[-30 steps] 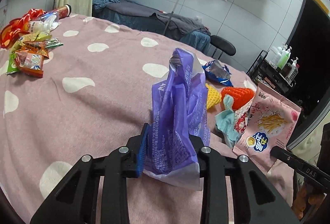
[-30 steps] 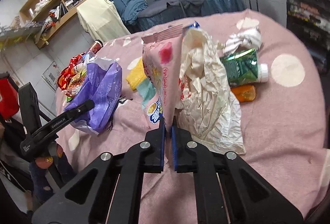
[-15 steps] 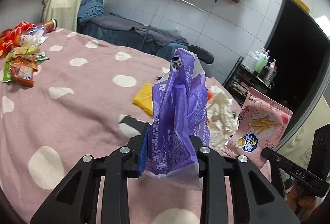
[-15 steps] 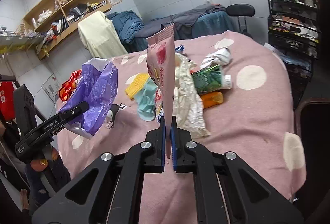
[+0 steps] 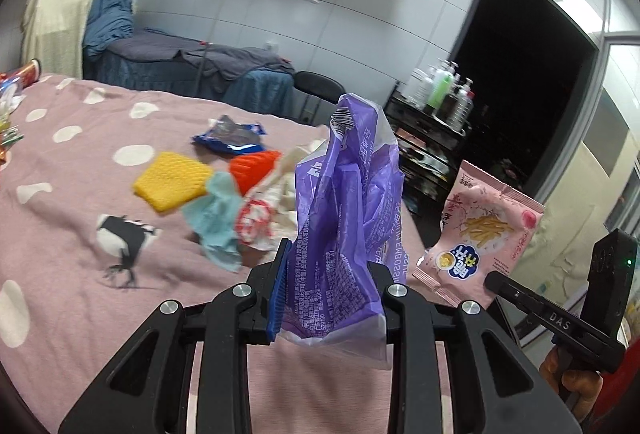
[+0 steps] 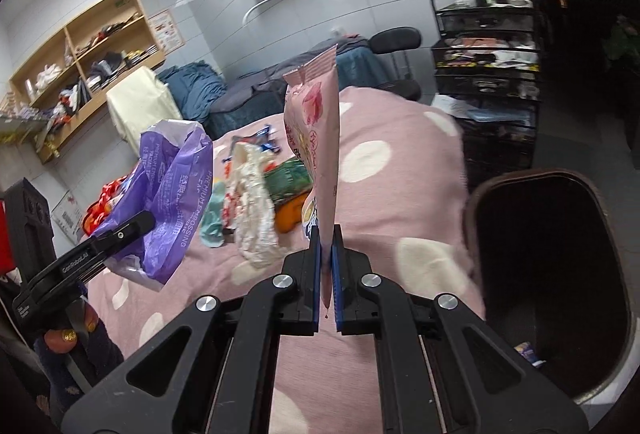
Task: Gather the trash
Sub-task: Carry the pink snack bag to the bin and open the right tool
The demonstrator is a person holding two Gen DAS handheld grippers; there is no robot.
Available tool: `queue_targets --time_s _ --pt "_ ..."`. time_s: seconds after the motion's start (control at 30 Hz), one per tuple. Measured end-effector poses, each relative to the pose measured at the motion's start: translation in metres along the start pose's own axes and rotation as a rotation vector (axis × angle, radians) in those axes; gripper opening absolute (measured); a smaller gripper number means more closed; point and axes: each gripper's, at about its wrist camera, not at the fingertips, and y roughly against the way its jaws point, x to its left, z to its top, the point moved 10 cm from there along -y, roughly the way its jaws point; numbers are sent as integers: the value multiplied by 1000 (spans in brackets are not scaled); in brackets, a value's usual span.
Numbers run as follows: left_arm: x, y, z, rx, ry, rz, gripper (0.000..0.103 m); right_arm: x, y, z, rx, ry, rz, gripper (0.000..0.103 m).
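Right wrist: right hand-held gripper (image 6: 327,266) clamped flat on pink bag (image 6: 314,138), near bin (image 6: 552,274). Left hand-held gripper (image 5: 332,298) pinching purple bag (image 5: 344,218), upright, above table (image 5: 80,162), likely for dropping.

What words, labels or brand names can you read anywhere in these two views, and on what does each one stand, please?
"DAS": on the right gripper arm.
"GenRobot.AI": on the left gripper arm.
"PREMIUM EMBOSSING FACIAL T…": on the purple bag, cut off by a fold.
Chinese print on the purple bag and the pink snack packet: too small or blurred to read.
Wall posters and bottle labels: unreadable.
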Motion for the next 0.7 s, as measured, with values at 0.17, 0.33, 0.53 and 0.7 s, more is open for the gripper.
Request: queue_targets --time_s 0.17,0.33,0.53,0.7 --pt "-36 -15 -9 31 -51 -62 29 -41 18 2 -31 -45 -80 6" --pt "-67 -27 -19 62 -94 -106 29 -86 34 0 -63 -66 -214 6" --pt "-98 -45 -30 109 -120 -164 29 -135 45 -5 -74 -95 -371 6" --pt "-117 -54 -39 131 -152 -183 29 -173 44 -16 -45 -108 -482 6"
